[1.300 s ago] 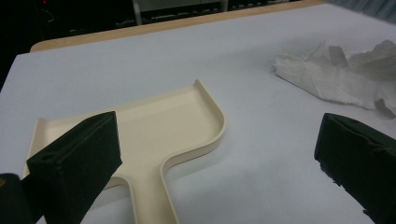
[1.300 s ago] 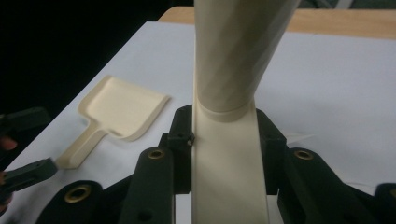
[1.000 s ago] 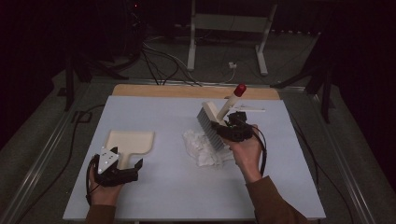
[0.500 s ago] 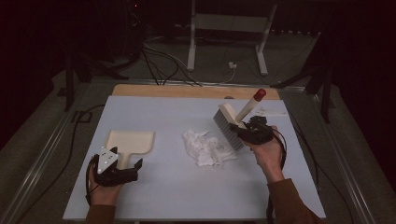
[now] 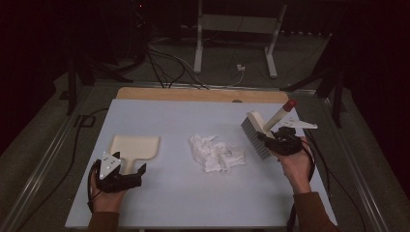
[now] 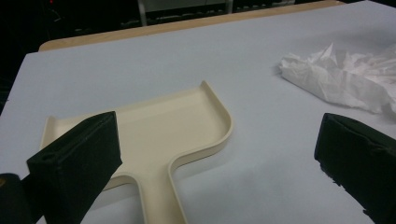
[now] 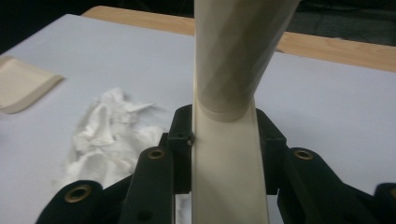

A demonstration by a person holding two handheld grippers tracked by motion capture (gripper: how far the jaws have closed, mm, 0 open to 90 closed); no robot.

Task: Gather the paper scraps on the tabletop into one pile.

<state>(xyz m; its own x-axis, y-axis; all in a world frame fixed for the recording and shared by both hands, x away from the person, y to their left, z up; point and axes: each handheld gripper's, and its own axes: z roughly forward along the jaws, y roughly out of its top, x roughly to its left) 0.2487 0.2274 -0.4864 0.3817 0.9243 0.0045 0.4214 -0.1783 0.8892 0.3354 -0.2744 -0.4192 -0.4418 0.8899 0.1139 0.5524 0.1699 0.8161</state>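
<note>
Between the right claw's (image 7: 224, 154) jaws sits the brush (image 7: 229, 93), clamped.

The crumpled paper (image 5: 215, 153) lies mid-table (image 5: 193, 116); the dustpan (image 5: 133, 149) lies to its left, handle toward the person, the left gripper (image 5: 126, 178) at that handle; the brush (image 5: 263, 131) stands right of the paper, clamped in the right gripper (image 5: 280, 142)

My left claw (image 5: 126, 178) rests low near the tabletop's near left corner, jaws spread wide with nothing between them. My right claw (image 5: 279, 140) is raised by the tabletop's right edge, jaws clamped tight, my forearm reaching in from the near edge.
</note>
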